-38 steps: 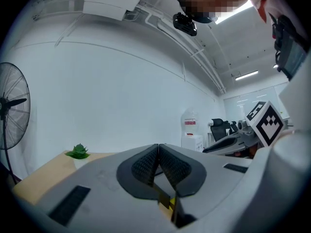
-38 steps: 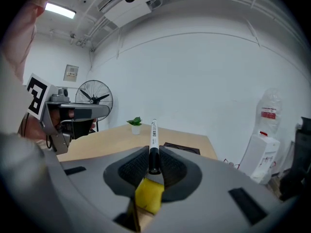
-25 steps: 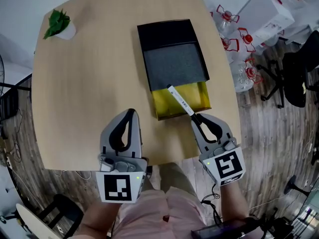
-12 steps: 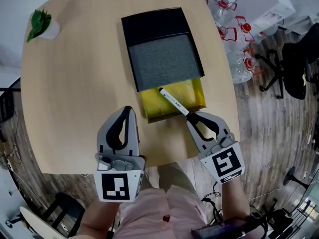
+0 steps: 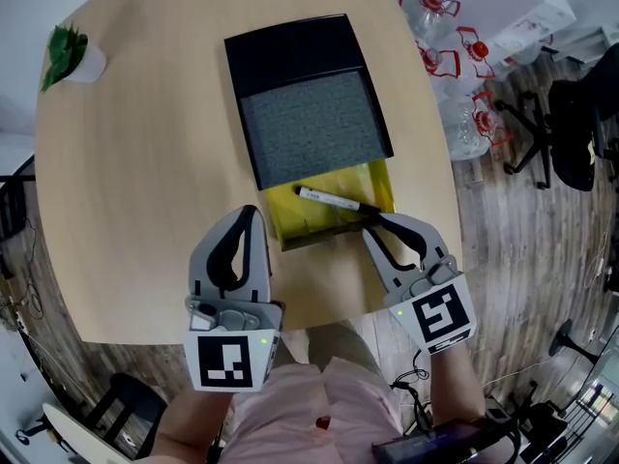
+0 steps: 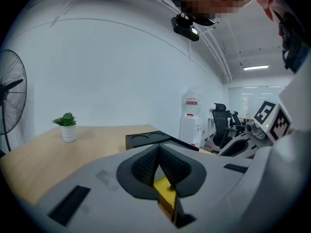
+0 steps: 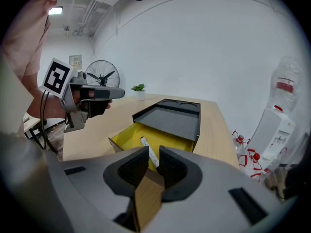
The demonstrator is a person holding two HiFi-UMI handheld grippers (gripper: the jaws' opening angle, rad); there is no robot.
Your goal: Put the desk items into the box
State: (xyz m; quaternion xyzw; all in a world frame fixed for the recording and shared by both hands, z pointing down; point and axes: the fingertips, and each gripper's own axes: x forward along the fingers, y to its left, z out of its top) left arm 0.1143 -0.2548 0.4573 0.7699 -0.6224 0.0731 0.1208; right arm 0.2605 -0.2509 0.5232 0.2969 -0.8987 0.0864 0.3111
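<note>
**Pen at the drawer mouth: release needs a clean finish**

Nearest the person, the left gripper (image 5: 251,213) rests on the table (image 5: 145,182) just beside the drawer's front corner. Its jaws are pressed together on nothing.

The right gripper (image 5: 377,222) sits at the drawer's other front corner. Its own view shows the jaws parted wider than the pen (image 5: 329,199), with the pen's dark end in the gap, so the grip appears let go.

The pen lies crosswise over the yellow drawer (image 5: 290,222), white end inward. Whether the dark end rests on the front wall cannot be told.

Beyond, the drawer is pulled out of the black box (image 5: 290,56). A potted plant (image 5: 70,51) stands well apart at the far corner.

Recommended:
- Draw the right gripper straight back, jaws kept wide, so the dark end is not dragged out.
- Confirm the pen sits wholly below the rim before any push on the drawer.
- Use the idle left gripper to steady the box.
</note>
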